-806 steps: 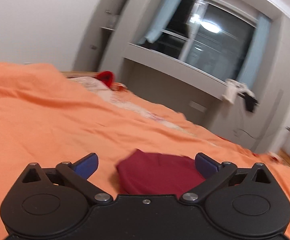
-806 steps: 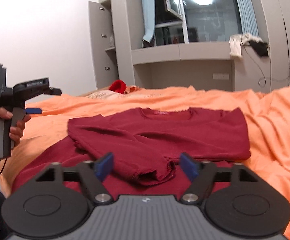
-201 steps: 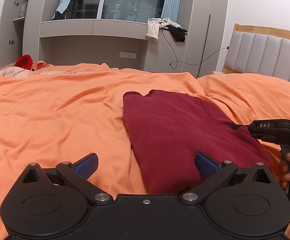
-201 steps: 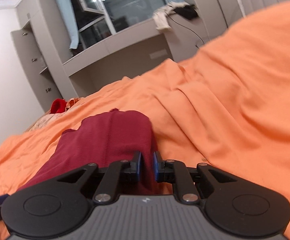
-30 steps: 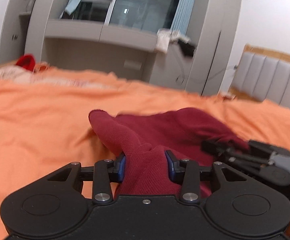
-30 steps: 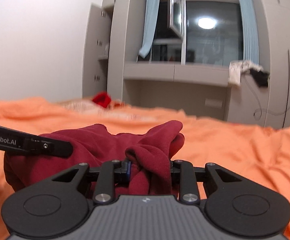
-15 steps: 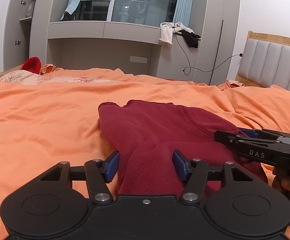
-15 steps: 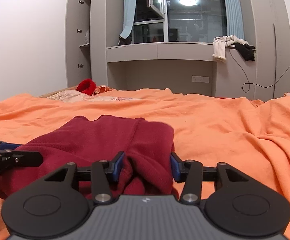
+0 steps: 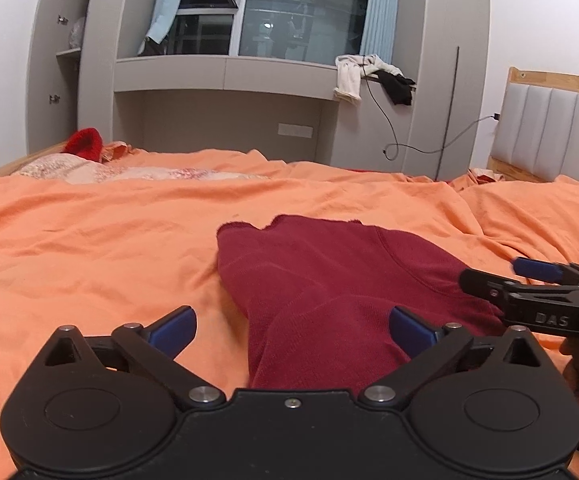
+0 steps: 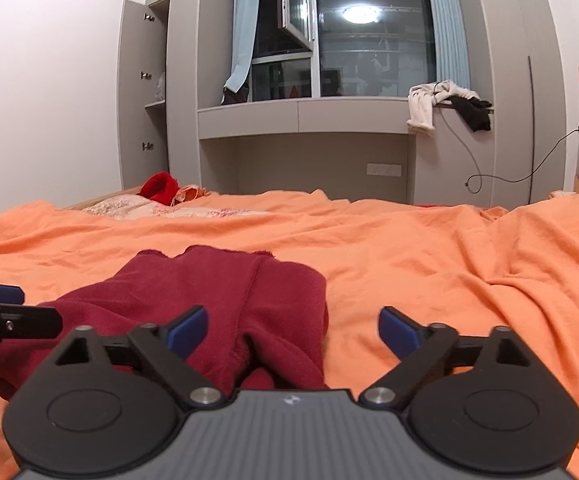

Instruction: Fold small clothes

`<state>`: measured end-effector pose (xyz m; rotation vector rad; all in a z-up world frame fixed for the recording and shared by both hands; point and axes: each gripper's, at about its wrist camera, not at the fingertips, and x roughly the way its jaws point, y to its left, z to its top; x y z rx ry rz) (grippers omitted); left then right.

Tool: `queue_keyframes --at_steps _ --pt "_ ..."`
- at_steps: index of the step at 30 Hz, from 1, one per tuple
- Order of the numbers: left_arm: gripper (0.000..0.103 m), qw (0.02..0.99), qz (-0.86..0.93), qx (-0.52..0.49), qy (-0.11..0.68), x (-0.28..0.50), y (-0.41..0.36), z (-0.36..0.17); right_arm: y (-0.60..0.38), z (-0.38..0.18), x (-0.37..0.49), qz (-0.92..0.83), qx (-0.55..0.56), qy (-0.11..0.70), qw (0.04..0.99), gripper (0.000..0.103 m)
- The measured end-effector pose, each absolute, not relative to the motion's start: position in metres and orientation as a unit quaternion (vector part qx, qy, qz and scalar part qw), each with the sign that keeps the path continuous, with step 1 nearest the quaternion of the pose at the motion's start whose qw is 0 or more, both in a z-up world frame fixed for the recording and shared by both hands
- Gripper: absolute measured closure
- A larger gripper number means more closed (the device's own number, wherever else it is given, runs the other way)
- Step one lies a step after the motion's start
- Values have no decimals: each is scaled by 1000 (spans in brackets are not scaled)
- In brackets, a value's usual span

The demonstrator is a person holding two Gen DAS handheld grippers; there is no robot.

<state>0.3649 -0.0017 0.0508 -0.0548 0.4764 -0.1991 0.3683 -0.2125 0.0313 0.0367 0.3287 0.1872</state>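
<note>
A dark red sweater (image 9: 329,276) lies folded into a thick bundle on the orange bedcover (image 9: 89,240). My left gripper (image 9: 291,326) is opening, its blue pads wide apart on either side of the bundle's near left end and clear of the cloth. In the right wrist view the sweater (image 10: 225,292) fills the lower left. My right gripper (image 10: 293,330) is also opening over the bundle's near right edge, pads off the fabric. The other hand-held gripper shows at the right edge of the left wrist view (image 9: 537,292) and the left edge of the right wrist view (image 10: 1,316).
A bright red garment (image 9: 85,142) and a patterned cloth (image 9: 101,170) lie at the far left of the bed. Grey cabinets and a window ledge (image 10: 305,116) with draped clothes (image 10: 445,106) stand beyond. A padded headboard (image 9: 549,132) is at the right.
Both grippers let go of the red sweater and spread wide. The bunched-up folds they held have dropped and settled flat on the bedcover.
</note>
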Motion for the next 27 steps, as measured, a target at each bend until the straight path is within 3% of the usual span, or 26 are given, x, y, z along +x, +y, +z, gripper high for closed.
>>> queue_keyframes --at_steps 27 --pt "1 988 -51 -43 140 205 13 90 -217 85 202 78 50 59 994 0"
